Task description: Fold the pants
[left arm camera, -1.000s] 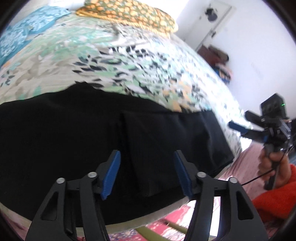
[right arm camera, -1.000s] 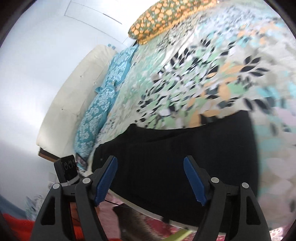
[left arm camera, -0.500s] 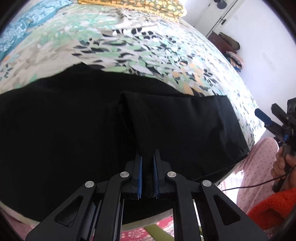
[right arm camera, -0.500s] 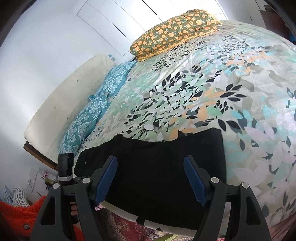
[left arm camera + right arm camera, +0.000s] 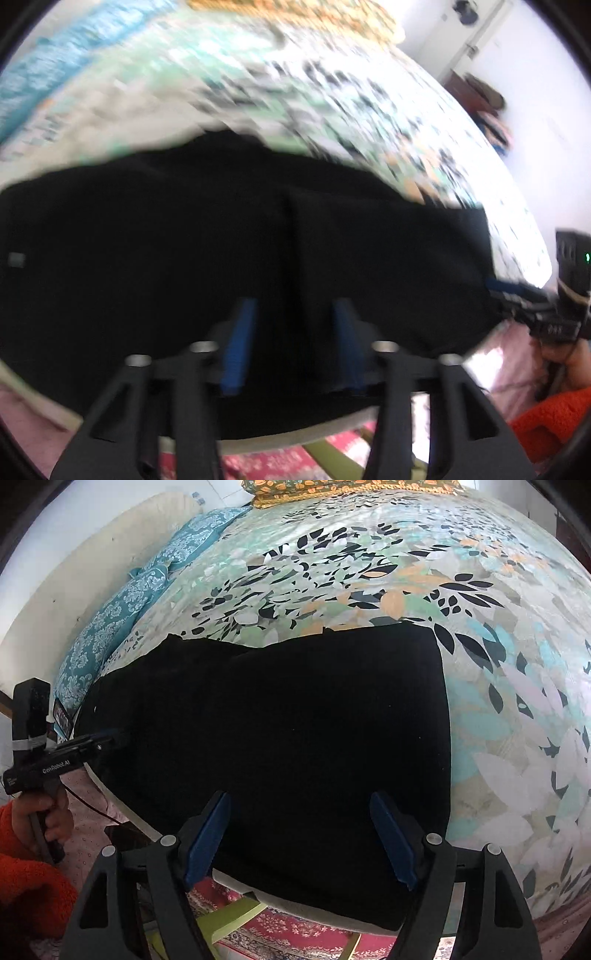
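Black pants (image 5: 295, 720) lie flat along the near edge of a bed with a leaf-patterned cover (image 5: 388, 572). In the blurred left wrist view the pants (image 5: 184, 258) fill the middle, with a fold edge running toward me between the fingers. My left gripper (image 5: 293, 343) is open just above the cloth at the near edge, holding nothing. My right gripper (image 5: 301, 838) is wide open over the near edge of the pants, empty. Each gripper also shows in the other's view, the left (image 5: 110, 738) at the pants' left end, the right (image 5: 517, 295) at the right end.
An orange patterned pillow (image 5: 332, 491) and blue patterned pillows (image 5: 122, 605) lie at the head of the bed. A red patterned rug (image 5: 295, 934) and a green chair frame (image 5: 229, 919) are below the bed edge. A door (image 5: 469, 33) stands at the far right.
My left gripper, shut on the pants' fold half a second ago, has opened and let go, and is moving fast. My right gripper has come lower and closer over the pants, still open.
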A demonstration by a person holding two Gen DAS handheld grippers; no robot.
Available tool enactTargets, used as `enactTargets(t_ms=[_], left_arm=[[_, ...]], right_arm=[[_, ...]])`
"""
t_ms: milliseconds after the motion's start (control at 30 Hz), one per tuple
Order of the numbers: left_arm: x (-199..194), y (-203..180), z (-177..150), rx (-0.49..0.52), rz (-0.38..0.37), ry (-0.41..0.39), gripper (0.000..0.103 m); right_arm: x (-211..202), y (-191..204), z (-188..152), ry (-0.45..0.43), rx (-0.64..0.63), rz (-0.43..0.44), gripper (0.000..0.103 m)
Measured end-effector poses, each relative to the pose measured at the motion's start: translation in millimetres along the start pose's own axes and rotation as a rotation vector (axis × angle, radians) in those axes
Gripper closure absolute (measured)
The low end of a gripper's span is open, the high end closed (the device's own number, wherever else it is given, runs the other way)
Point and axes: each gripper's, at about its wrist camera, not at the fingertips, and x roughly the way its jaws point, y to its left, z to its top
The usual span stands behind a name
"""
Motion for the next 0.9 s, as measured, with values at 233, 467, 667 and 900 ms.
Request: enactTargets(t_ms=[233, 467, 667, 900], left_arm=[[-28, -23, 11, 0.076, -0.063, -0.147, 0.041], [39, -52, 1, 0.234, 0.017, 0.004, 0.047], [36, -46, -10, 0.235, -0.001, -0.01, 0.045], [34, -47, -8, 0.238, 0.004, -0.005, 0.045]], right_arm=[[3, 6, -2, -0.006, 0.001, -0.004, 0.019], [-36, -9, 38, -0.12, 0.116, 0.108, 0.02], [15, -48, 82, -0.02, 0.227, 0.144, 0.02], [-14, -19, 77, -0.067, 0.097, 0.067, 0.02]])
